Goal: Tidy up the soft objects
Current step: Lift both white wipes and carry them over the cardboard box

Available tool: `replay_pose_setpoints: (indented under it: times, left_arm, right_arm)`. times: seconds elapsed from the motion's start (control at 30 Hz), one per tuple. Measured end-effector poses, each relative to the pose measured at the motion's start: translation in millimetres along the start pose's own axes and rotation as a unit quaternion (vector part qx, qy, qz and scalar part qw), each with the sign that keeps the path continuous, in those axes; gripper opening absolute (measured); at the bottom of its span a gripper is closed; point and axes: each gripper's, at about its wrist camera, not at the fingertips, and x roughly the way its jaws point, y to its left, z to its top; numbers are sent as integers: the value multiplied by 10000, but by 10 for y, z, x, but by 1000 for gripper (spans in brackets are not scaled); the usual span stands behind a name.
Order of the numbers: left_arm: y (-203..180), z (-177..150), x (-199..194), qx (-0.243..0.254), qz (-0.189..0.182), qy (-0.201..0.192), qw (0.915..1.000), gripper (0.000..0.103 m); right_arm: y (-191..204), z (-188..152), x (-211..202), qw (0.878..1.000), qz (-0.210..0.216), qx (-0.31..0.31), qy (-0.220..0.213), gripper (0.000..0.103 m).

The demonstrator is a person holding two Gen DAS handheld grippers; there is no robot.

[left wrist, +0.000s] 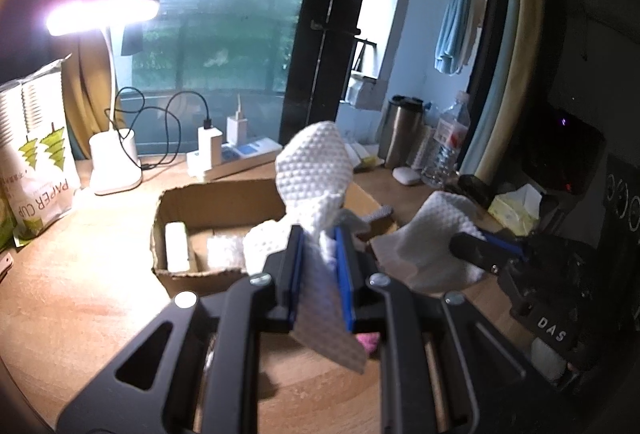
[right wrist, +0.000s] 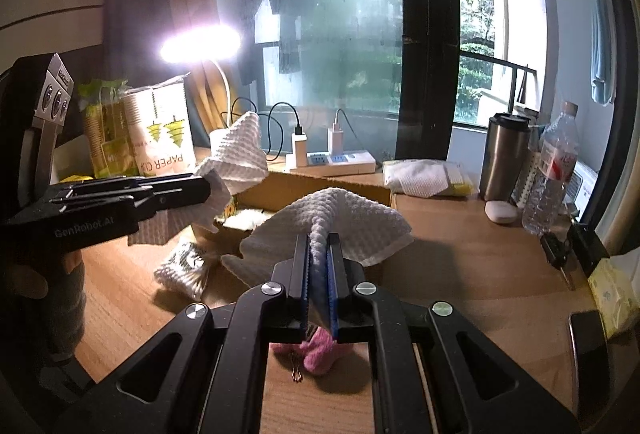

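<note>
Both tongs are clamped on white waffle cloth and held up off the worktop [right wrist: 460,254]. The left tongs [left wrist: 318,234] pinch the cloth [left wrist: 312,170] so that a tall flap stands above the jaws and a tail hangs below them; the right tongs [right wrist: 319,238] pinch a second bunch [right wrist: 344,218] at a fold, its corners drooping to either side. Whether these are two ends of one cloth or two separate pieces I cannot tell (no link between them shows in either view).

What the next move turns on is the box [left wrist: 216,202]. It lies ahead of both tongs and lower, open side up, some white items already on its floor. From the left wrist it sits straight beyond the jaws, and the left tongs look the nearer of the two. From the right wrist its edge [right wrist: 320,186] shows just behind the held bunch, with the left tongs [right wrist: 200,190] off to the left, over its near corner.

My judgement: the cloth goes forward and down into the box.
</note>
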Motion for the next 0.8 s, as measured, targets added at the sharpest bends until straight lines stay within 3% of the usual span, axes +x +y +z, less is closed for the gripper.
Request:
replay_pose_setpoints:
  times: [0.8]
  left_arm:
    - [98, 384, 439, -288, 266, -221, 9990, 16]
  right_arm:
    - [-204, 392, 368, 9997, 2, -71, -224, 8]
